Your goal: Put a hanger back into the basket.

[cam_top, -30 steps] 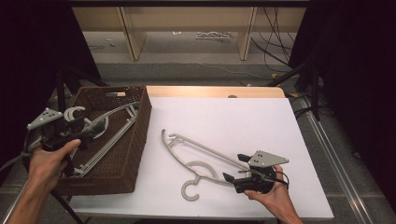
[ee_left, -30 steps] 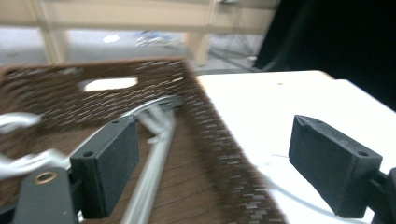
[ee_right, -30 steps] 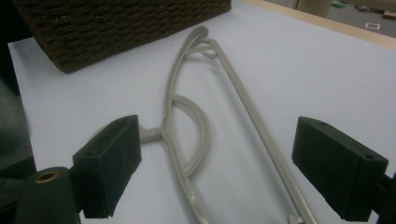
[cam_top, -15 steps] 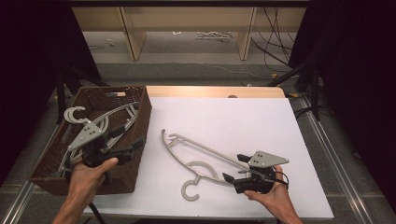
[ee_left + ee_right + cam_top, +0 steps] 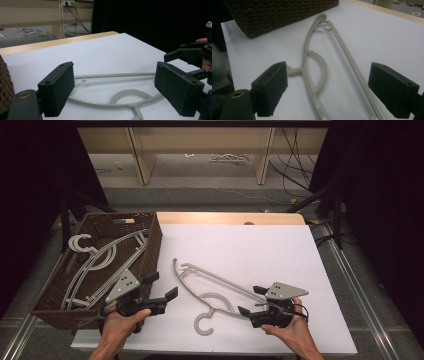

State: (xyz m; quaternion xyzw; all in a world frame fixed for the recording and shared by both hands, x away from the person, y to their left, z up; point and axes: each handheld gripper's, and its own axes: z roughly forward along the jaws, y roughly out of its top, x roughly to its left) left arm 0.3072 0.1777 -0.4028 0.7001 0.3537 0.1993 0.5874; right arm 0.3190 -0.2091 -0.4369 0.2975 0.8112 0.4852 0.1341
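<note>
Left gripper [image 5: 164,286], jaws apart and empty, has moved from the basket [image 5: 150,251] toward the hanger [image 5: 215,287]; right gripper [image 5: 251,300] stays beside it, jaws apart.

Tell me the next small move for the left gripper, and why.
Probably ease the left gripper forward to the grey hanger on the white table: its jaws are open and empty, facing the hanger, and other hangers already lie in the wicker basket.

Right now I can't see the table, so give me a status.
Left claw open, empty, beside basket. Right claw open at hanger's end. Hanger flat on table, path clear.
</note>
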